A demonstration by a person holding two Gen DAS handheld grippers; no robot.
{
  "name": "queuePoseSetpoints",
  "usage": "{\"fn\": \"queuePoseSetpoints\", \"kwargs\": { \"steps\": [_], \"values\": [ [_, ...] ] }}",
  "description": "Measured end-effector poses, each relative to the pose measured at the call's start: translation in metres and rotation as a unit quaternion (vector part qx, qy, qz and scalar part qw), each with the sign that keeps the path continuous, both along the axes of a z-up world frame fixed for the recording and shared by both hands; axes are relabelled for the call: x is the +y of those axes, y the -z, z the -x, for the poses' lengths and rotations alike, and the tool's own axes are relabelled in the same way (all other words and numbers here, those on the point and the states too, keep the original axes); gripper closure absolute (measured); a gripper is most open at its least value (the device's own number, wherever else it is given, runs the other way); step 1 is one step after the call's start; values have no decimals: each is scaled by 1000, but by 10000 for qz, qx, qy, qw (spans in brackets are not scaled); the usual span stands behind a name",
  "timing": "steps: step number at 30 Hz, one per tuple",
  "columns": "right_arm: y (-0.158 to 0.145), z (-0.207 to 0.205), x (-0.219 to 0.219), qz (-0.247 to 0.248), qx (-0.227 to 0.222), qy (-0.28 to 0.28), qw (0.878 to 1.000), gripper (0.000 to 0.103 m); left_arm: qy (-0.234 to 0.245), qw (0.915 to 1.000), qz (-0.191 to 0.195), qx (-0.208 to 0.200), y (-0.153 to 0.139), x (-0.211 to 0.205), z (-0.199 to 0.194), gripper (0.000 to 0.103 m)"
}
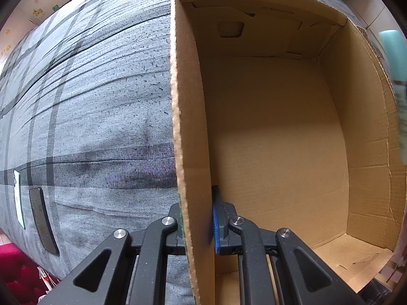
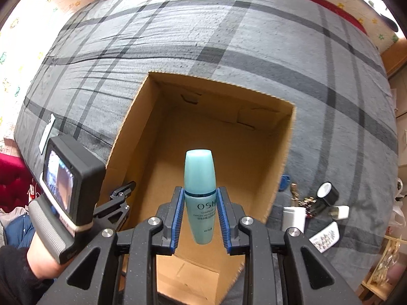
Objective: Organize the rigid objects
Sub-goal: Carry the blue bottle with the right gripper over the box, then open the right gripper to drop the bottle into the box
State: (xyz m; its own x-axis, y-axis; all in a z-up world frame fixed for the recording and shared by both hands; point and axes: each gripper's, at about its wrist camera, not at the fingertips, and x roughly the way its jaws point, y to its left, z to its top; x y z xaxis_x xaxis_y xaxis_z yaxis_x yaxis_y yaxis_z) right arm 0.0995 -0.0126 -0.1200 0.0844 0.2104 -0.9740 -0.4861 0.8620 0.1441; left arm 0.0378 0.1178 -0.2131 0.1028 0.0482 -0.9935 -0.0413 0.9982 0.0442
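Box: an open cardboard box point(image 2: 208, 137) is set on a grey checked bedspread point(image 2: 229, 30); its floor is seen bare.
Left gripper point(image 1: 197, 228): clamped on the box's near wall, holding it steady.
Right gripper point(image 2: 201, 216): closed around a teal bottle point(image 2: 199, 195), held above the box opening.
Done: judged nothing packed yet.
Left: the bottle and a cluster of small items point(image 2: 315, 211) beside the box.
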Motion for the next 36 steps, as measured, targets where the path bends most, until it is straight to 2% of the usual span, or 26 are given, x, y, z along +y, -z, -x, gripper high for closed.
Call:
{"fn": "queuePoseSetpoints", "kwargs": {
  "steps": [20,26,31,33,35,36],
  "values": [
    [97,-19,27,169,650,-36,9977,76,-44,10000,11,11,2,4,-1,90],
    [113,-23,31,184,780,-34,9968,75,-44,10000,8,18,1,5,-1,90],
    [112,-25,29,55,867,-43,9962,75,-53,10000,-32,36,1,3,-2,90],
    [109,-27,28,33,844,-114,9964,71,-61,10000,-30,55,2,2,-3,91],
    [104,-29,25,-1,794,-117,9968,58,-67,9999,-48,57,2,1,-4,91],
    [102,-29,24,-19,761,-104,9970,57,-55,10000,-49,63,2,0,-4,91]
  ]
}}
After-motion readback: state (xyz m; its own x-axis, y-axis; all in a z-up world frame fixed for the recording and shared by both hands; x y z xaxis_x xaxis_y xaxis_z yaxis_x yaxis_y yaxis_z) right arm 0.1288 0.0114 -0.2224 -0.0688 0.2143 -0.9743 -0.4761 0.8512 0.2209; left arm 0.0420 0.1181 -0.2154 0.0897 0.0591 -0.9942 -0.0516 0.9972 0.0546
